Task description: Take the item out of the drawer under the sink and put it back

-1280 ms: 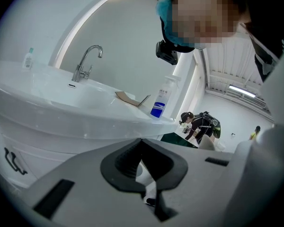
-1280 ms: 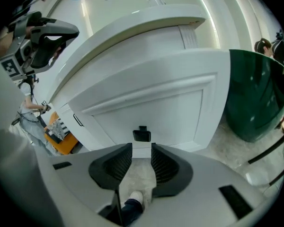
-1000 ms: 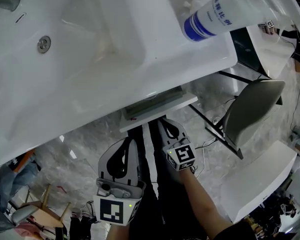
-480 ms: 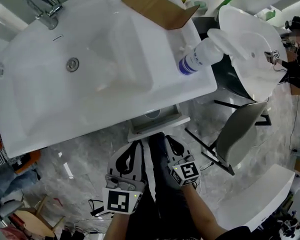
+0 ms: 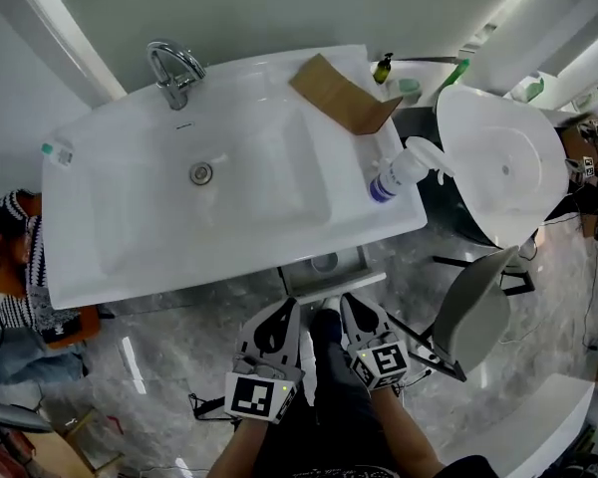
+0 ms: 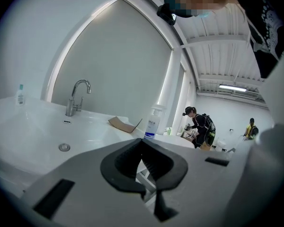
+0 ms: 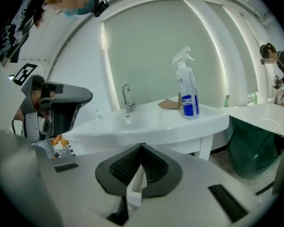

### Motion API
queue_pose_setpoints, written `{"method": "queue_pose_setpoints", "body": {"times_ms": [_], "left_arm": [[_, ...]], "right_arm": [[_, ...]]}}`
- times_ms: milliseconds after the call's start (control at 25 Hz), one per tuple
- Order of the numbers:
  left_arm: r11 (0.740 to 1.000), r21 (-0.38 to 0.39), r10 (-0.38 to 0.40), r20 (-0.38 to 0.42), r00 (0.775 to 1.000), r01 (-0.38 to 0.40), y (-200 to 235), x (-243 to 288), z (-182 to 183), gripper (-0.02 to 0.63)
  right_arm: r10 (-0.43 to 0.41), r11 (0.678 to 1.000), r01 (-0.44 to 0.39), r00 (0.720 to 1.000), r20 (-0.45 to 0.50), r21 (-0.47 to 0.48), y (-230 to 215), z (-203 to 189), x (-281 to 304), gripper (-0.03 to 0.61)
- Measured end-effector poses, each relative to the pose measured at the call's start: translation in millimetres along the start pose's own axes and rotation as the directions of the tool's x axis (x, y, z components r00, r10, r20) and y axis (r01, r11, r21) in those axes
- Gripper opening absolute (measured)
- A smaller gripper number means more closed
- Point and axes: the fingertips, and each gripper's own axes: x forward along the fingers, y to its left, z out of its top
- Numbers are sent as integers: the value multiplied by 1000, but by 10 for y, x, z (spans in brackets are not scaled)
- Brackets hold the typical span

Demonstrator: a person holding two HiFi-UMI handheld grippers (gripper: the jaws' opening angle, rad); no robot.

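Under white sink (image 5: 130, 227), white drawer (image 5: 351, 282) stands open.

- The drawer (image 5: 324, 267), at the centre of the head view, shows only its front part; the rest lies hidden under the sink (image 5: 130, 257).
- We cannot name the pale round shape (image 5: 324, 262) inside it: too small.
- The print on the spray bottle (image 5: 399, 175) is too small to read.
- At the left edge of the head view, a seated person (image 5: 10, 257) is cut off.
- The forearms behind the left gripper (image 5: 289, 305) and right gripper (image 5: 345, 299) run off the lower edge.
- In the right gripper view, we cannot identify the white strip (image 7: 135, 183) seen behind the closed jaws.
- Two distant people (image 6: 198, 124) at the right of the left gripper view are too small for detail.
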Motion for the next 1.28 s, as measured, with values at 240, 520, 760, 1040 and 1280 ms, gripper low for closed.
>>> {"method": "queue_pose_setpoints", "body": {"times_ms": [240, 520, 760, 1040, 1280], "left_arm": [[1000, 18, -21, 31, 999, 20, -54, -155, 246, 3], [996, 55, -76, 87, 993, 72, -190, -280, 580, 3], [992, 98, -92, 95, 991, 83, -194, -382, 747, 3], [991, 119, -78, 125, 989, 63, -171, -488, 867, 3], [985, 168, -74, 167, 983, 46, -236, -576, 1054, 3]], "right_arm": [[12, 1000, -11, 998, 55, -17, 249, 337, -118, 18], [51, 999, -51, 990, 134, -1, 519, 804, -233, 18], [84, 996, -81, 976, 203, -26, 715, 1186, -325, 18], [109, 993, -92, 960, 258, -77, 811, 1445, -436, 18], [119, 992, -100, 951, 285, -82, 877, 1598, -501, 18]]}}
